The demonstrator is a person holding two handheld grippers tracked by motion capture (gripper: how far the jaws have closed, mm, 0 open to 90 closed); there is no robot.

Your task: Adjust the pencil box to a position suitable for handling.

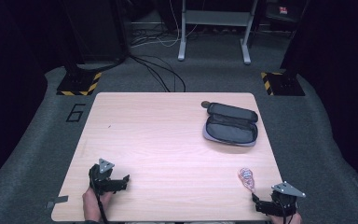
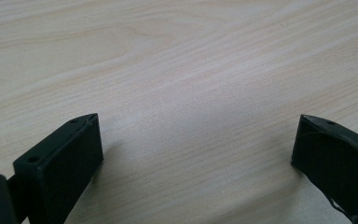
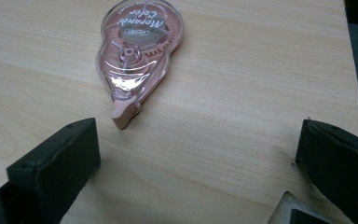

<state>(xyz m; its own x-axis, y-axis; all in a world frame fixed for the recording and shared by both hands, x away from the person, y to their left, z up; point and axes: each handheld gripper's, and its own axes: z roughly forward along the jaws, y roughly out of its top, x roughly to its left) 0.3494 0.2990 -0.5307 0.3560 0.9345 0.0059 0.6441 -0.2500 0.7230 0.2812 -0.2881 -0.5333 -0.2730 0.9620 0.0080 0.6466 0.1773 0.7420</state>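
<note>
where the pale wooden desk (image 1: 168,140) meets the person's side, two sets of tongs rest at its near edge. left tongs (image 1: 121,181), near the desk's near-left corner: jaws spread wide, nothing between them but bare woodgrain; a hand (image 1: 92,201) grips them from behind. right tongs (image 1: 256,201), at the desk's near-right corner: jaws likewise wide apart and holding nothing. pink correction-tape dispenser (image 3: 137,56): flat on the desk just beyond the right tongs, its nib pointing back toward them, untouched. open dark pencil case (image 1: 230,125): toward the desk's far-right corner, well apart from both tongs.
</note>
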